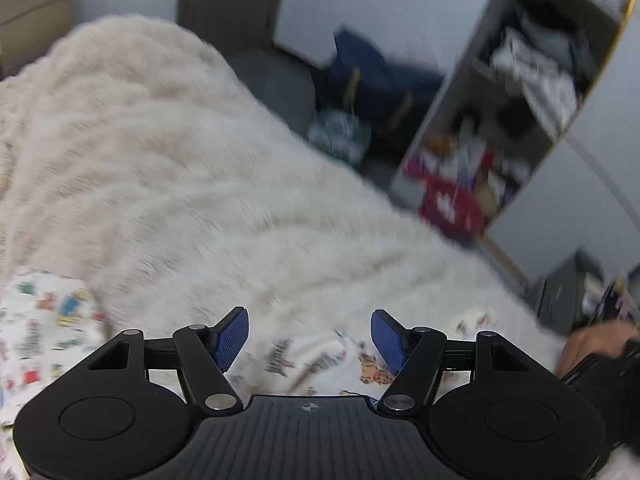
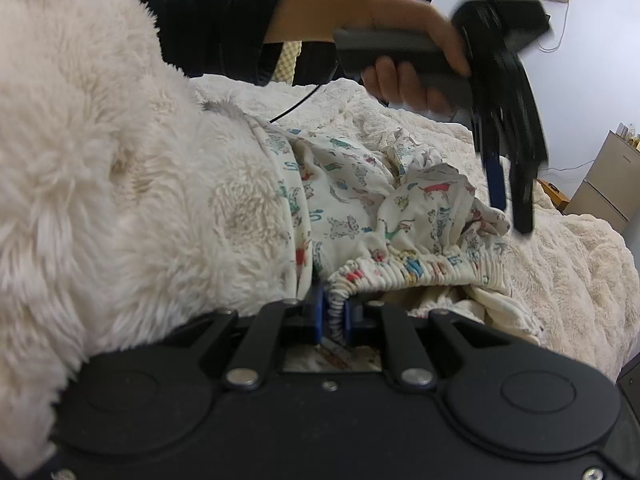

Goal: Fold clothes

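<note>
1. Gripping the gathered elastic waistband at bottom centre of the right wrist view, the right gripper (image 2: 331,316) has its fingers clamped on one printed garment (image 2: 360,208), crumpled, cream with small coloured animals.
2. One left gripper (image 1: 310,340) hangs above the garment's far edge with fingers apart and nothing between them; a hand (image 2: 404,52) holds it at upper right.
3. One fluffy cream blanket (image 2: 568,264) lies under everything; its raised fold fills the left.
4. Farther, an open shelf (image 1: 500,120) with clothes stands at upper right.
</note>
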The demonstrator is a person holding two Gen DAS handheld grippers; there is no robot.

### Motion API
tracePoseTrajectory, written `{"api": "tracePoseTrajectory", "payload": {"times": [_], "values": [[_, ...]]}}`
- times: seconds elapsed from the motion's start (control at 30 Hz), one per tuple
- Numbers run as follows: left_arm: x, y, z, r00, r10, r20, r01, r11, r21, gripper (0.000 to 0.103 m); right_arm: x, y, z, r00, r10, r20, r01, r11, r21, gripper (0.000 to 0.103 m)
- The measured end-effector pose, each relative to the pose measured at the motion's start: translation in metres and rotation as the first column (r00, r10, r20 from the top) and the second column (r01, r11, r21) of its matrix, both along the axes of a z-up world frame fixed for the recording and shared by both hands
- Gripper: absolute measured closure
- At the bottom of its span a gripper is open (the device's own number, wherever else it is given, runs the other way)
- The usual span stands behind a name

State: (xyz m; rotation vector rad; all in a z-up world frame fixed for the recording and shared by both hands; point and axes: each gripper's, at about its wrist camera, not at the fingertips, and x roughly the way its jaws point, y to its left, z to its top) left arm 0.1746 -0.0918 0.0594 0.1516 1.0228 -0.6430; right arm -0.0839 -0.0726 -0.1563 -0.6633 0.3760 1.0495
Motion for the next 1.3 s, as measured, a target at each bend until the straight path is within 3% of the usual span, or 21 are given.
{"api": "tracePoseTrajectory", "payload": {"times": [0.03,0.07,0.1,0.17,0.2,0.27,0.33,0.43,0.5,0.57,0.63,0.7,0.77,0.83,0.93,1.0,1.1,1.13,1.17,1.23,1.3], "values": [[-0.001,-0.003,-0.006,1.000,-0.016,-0.002,0.016,1.000,0.021,0.069,0.000,0.000,0.000,1.000,0.000,0.001,0.000,1.000,-0.001,0.092],[-0.002,-0.006,-0.012,0.999,-0.031,-0.004,0.032,0.999,0.042,0.084,0.000,0.000,0.000,1.000,-0.001,0.003,0.001,1.000,-0.001,0.092],[-0.004,-0.005,-0.013,1.000,-0.029,0.011,0.029,0.999,0.040,0.085,0.000,0.000,0.000,1.000,-0.003,0.005,0.003,1.000,-0.001,0.090],[-0.008,0.003,-0.010,0.998,-0.004,0.062,0.003,1.000,0.012,0.097,0.000,-0.001,0.000,1.000,-0.008,0.010,0.008,1.000,0.001,0.088],[-0.010,0.007,-0.008,0.996,0.009,0.087,-0.009,1.000,-0.003,0.097,0.001,-0.001,0.000,1.000,-0.010,0.011,0.010,1.000,0.003,0.087],[-0.013,0.016,0.004,0.989,0.058,0.139,-0.046,0.995,-0.088,0.098,0.003,-0.002,0.000,1.000,-0.016,0.015,0.016,1.000,0.007,0.084],[-0.026,0.031,0.025,0.973,0.110,0.204,-0.064,0.973,-0.220,0.099,0.004,-0.002,0.001,0.999,-0.022,0.024,0.022,1.000,0.006,0.083],[-0.052,0.048,0.050,0.946,0.179,0.271,-0.065,0.921,-0.384,0.099,0.004,-0.003,0.003,0.999,-0.032,0.043,0.032,0.999,0.004,0.075],[-0.075,0.063,0.069,0.913,0.246,0.326,-0.050,0.860,-0.508,0.101,0.005,-0.005,0.004,0.997,-0.047,0.056,0.047,0.999,0.010,0.064],[-0.095,0.076,0.085,0.876,0.313,0.367,-0.026,0.791,-0.611,0.103,0.006,-0.007,0.005,0.996,-0.058,0.064,0.057,0.998,0.013,0.062],[-0.111,0.084,0.097,0.846,0.354,0.399,0.008,0.740,-0.673,0.103,0.006,-0.008,0.006,0.996,-0.059,0.066,0.059,0.998,0.009,0.058],[-0.127,0.089,0.109,0.818,0.371,0.441,0.047,0.719,-0.693,0.103,0.005,-0.012,0.007,0.994,-0.060,0.093,0.059,0.998,0.005,0.051],[-0.136,0.090,0.115,0.799,0.376,0.469,0.038,0.746,-0.665,0.103,0.003,-0.022,0.015,0.992,-0.064,0.111,0.061,0.998,0.024,0.044],[-0.130,0.096,0.110,0.808,0.380,0.451,-0.015,0.778,-0.629,0.098,0.001,-0.029,0.023,0.991,-0.076,0.110,0.070,0.996,0.051,0.039],[-0.109,0.103,0.095,0.824,0.394,0.408,-0.097,0.806,-0.583,0.040,0.002,-0.044,0.036,0.990,-0.100,0.097,0.090,0.990,0.106,0.036],[-0.093,0.108,0.079,0.830,0.413,0.374,-0.156,0.817,-0.555,0.039,0.008,-0.053,0.045,0.989,-0.134,0.065,0.123,0.981,0.150,0.035],[-0.069,0.117,0.052,0.841,0.438,0.319,-0.244,0.832,-0.498,0.039,0.044,-0.064,0.064,0.968,-0.221,-0.118,0.242,0.947,0.211,0.035],[-0.063,0.121,0.042,0.841,0.444,0.309,-0.269,0.839,-0.473,0.039,0.057,-0.065,0.068,0.954,-0.245,-0.174,0.281,0.933,0.225,0.035],[-0.059,0.127,0.034,0.836,0.459,0.302,-0.301,0.842,-0.447,0.039,0.089,-0.067,0.073,0.908,-0.286,-0.306,0.368,0.893,0.260,0.035],[-0.062,0.143,0.023,0.820,0.484,0.305,-0.335,0.839,-0.429,0.039,0.122,-0.072,0.076,0.849,-0.298,-0.436,0.447,0.844,0.296,0.035],[-0.067,0.154,0.016,0.806,0.496,0.324,-0.355,0.843,-0.405,0.039,0.174,-0.078,0.073,0.750,-0.272,-0.603,0.543,0.774,0.326,0.035]]}}
